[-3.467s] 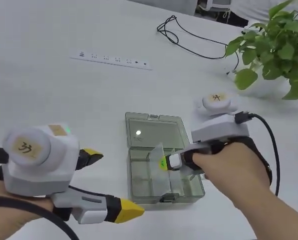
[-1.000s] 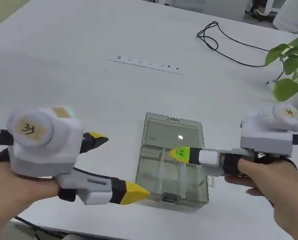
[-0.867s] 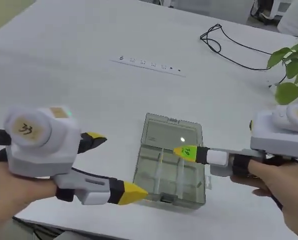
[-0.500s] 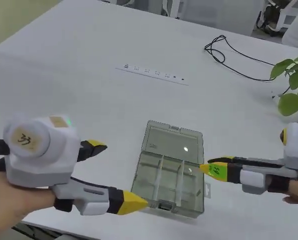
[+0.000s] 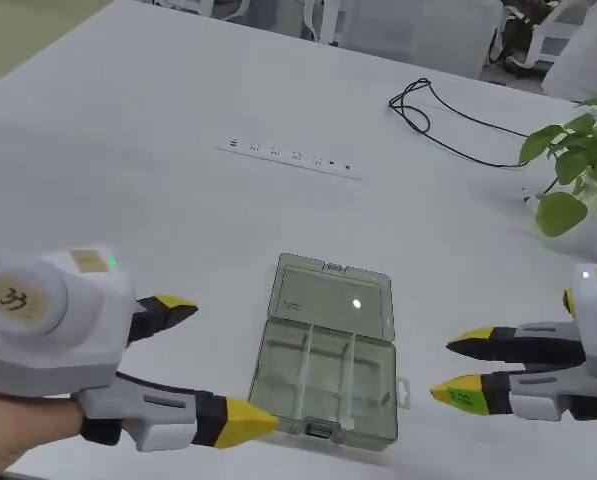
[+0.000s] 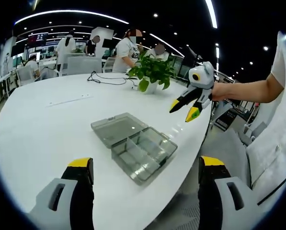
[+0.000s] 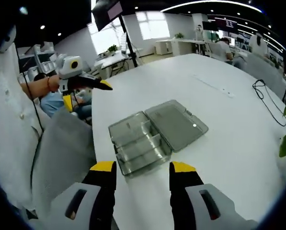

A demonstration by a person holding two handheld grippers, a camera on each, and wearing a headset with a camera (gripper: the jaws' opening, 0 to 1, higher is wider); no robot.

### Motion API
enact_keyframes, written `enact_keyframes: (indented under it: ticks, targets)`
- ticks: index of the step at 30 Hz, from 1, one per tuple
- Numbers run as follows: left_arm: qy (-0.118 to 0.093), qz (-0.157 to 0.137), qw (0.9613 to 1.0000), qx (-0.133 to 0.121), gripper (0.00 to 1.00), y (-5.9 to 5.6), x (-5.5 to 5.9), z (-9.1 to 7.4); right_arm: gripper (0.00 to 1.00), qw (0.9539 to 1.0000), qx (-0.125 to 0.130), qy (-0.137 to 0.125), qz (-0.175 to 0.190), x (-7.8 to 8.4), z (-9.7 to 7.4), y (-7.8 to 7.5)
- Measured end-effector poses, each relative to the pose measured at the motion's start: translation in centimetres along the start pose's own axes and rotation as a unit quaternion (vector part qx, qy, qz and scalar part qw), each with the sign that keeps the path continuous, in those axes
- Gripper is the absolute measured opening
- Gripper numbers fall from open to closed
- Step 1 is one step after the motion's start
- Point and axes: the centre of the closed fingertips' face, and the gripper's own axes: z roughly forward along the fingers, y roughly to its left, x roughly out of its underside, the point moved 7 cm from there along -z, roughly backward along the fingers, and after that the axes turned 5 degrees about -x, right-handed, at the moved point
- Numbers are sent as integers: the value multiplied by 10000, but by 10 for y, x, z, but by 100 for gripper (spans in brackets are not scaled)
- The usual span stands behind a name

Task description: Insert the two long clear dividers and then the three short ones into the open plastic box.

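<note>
The open clear plastic box point(image 5: 376, 415) lies on the white table near its front edge, with its lid point(image 5: 333, 295) folded flat behind it. Two long clear dividers point(image 5: 303, 365) point(image 5: 347, 368) stand upright along the tray, side by side. My left gripper point(image 5: 213, 365) is open to the left of the box, holding nothing. My right gripper point(image 5: 456, 370) is open to the right of the box, apart from it and also holding nothing. The right gripper view has the box point(image 7: 138, 143) just beyond its own open jaws. The left gripper view has the box point(image 6: 143, 151) ahead and the right gripper point(image 6: 188, 105) beyond it.
A white power strip point(image 5: 288, 157) lies farther back on the table. A black cable point(image 5: 428, 110) loops at the back right, next to a potted plant point(image 5: 578, 170). The table's front edge runs just below the box. People stand in the background point(image 6: 128, 48).
My right gripper has drawn back from above the box to its right side and its jaws have spread. The left gripper has stayed open on the left. The head camera has shifted.
</note>
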Motion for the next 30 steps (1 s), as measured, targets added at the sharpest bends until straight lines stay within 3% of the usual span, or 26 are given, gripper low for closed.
enact_keyframes:
  ticks: [5, 10, 17, 22, 30]
  targets:
    - [-12, -14, 10000, 17, 92, 0, 0, 3, 47, 9980, -2, 471, -421, 11, 6, -12]
    - [7, -77, 10000, 37, 93, 0, 3, 5, 49, 9922, -65, 947, -803, 23, 16, -19]
    - [77, -100, 9999, 105, 93, 1, 7, 10, 47, 9849, -100, 1345, -1082, 42, 31, -36]
    - [79, -88, 9998, 132, 92, 1, 5, 13, 45, 9718, -105, 1877, -1424, 54, 41, -46]
    - [95, -116, 9998, 159, 92, 2, 7, 15, 44, 9602, -199, 2217, -1685, 61, 54, -53]
